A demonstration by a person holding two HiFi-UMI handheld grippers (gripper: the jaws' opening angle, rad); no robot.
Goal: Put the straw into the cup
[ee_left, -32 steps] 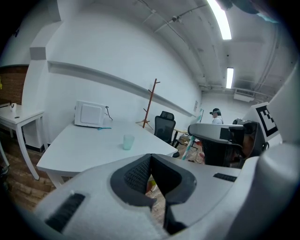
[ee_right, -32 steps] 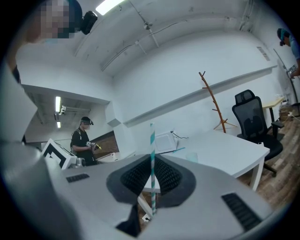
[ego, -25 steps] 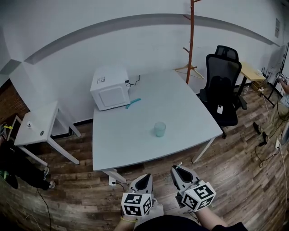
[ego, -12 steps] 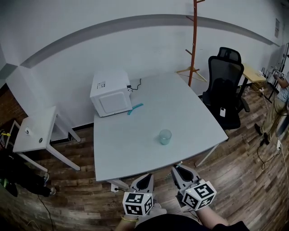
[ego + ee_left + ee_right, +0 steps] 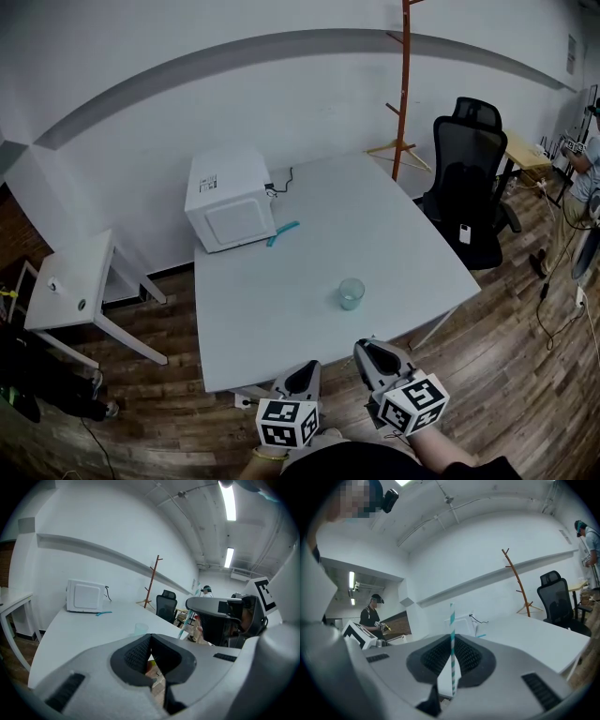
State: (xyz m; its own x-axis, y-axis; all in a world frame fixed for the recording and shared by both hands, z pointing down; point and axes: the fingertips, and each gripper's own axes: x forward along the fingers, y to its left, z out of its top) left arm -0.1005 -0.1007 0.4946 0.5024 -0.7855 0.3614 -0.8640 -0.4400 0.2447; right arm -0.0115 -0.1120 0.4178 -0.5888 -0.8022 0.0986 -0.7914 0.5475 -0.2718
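A clear, pale-teal cup (image 5: 352, 292) stands upright near the front edge of the white table (image 5: 281, 300); the left gripper view shows the cup (image 5: 141, 628) ahead. A teal-and-white striped straw (image 5: 452, 644) stands upright between the jaws of my right gripper (image 5: 451, 667), which is shut on it. Both grippers hang below the table's front edge, short of the cup: the left gripper (image 5: 302, 378) and the right gripper (image 5: 371, 355). My left gripper (image 5: 154, 660) is shut with nothing in it. From there the straw (image 5: 183, 626) shows off to the right.
A white microwave (image 5: 230, 199) sits at the table's back left with a teal object (image 5: 282, 232) lying beside it. A black office chair (image 5: 467, 192) and an orange coat stand (image 5: 405, 84) are at the right, a small side table (image 5: 70, 291) at the left. People stand far right.
The table and cup have come closer and now sit lower in the head view. Both grippers keep the same places at the bottom of the view.
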